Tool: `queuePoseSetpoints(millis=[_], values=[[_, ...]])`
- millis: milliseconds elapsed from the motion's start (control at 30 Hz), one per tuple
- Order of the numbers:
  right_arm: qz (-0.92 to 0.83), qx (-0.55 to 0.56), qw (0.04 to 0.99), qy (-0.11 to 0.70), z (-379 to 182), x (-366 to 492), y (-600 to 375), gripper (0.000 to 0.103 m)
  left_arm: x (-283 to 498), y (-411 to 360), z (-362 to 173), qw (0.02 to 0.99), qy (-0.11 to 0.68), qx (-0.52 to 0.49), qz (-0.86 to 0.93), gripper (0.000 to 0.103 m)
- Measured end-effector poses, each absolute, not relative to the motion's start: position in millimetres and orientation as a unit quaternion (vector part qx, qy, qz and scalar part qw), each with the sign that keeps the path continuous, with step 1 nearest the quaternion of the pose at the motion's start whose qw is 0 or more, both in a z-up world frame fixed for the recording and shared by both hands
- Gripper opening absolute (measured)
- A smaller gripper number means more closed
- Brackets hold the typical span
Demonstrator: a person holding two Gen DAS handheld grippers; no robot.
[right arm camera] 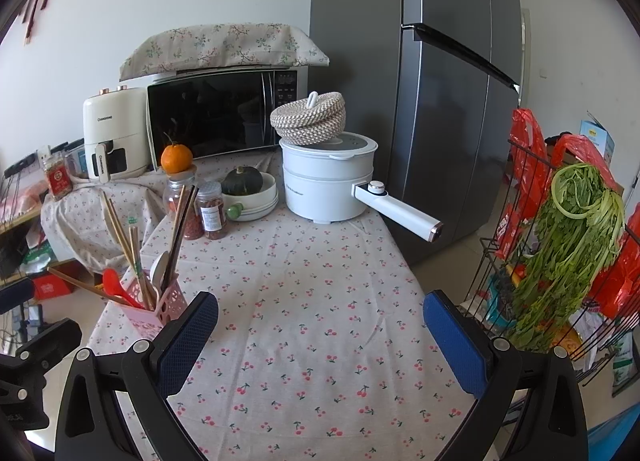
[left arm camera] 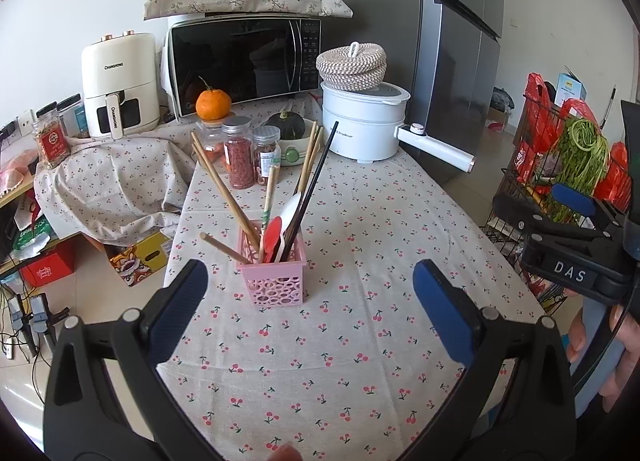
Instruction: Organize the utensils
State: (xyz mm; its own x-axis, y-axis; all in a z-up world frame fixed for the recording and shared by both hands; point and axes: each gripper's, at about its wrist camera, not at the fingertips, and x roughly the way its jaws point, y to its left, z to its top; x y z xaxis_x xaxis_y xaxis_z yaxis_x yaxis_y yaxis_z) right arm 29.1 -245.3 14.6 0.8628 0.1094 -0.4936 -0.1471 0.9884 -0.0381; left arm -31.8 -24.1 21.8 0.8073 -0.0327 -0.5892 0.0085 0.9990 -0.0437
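A pink perforated holder point(left arm camera: 276, 281) stands on the cherry-print tablecloth point(left arm camera: 360, 341). It holds several wooden chopsticks point(left arm camera: 224, 185), a black chopstick pair point(left arm camera: 312, 185), a red spoon point(left arm camera: 273, 239) and a white spoon point(left arm camera: 289, 217). My left gripper point(left arm camera: 310, 285) is open and empty, just in front of the holder. My right gripper point(right arm camera: 320, 317) is open and empty over the bare cloth point(right arm camera: 320, 301). The holder point(right arm camera: 160, 309) is at its left, partly behind the left finger. The right gripper also shows at the right edge of the left wrist view point(left arm camera: 576, 201).
At the table's far end stand spice jars point(left arm camera: 240, 153), a bowl with a dark squash point(left arm camera: 292, 133), a white electric pot point(left arm camera: 364, 125) under a woven basket, a microwave point(left arm camera: 244, 61) and an air fryer point(left arm camera: 120, 85). A fridge point(left arm camera: 456, 61) and wire rack with greens point(right arm camera: 568, 253) stand right.
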Motion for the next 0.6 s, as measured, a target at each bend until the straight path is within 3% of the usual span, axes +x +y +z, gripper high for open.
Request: queuePoseSetpoints(millis=[600], values=[[0.066,-0.038,0.964,0.256,13.0,30.0,-246.2,0.103,-31.9,-28.5,18.7,0.947,0.321,-0.028,-0.005,0.102]])
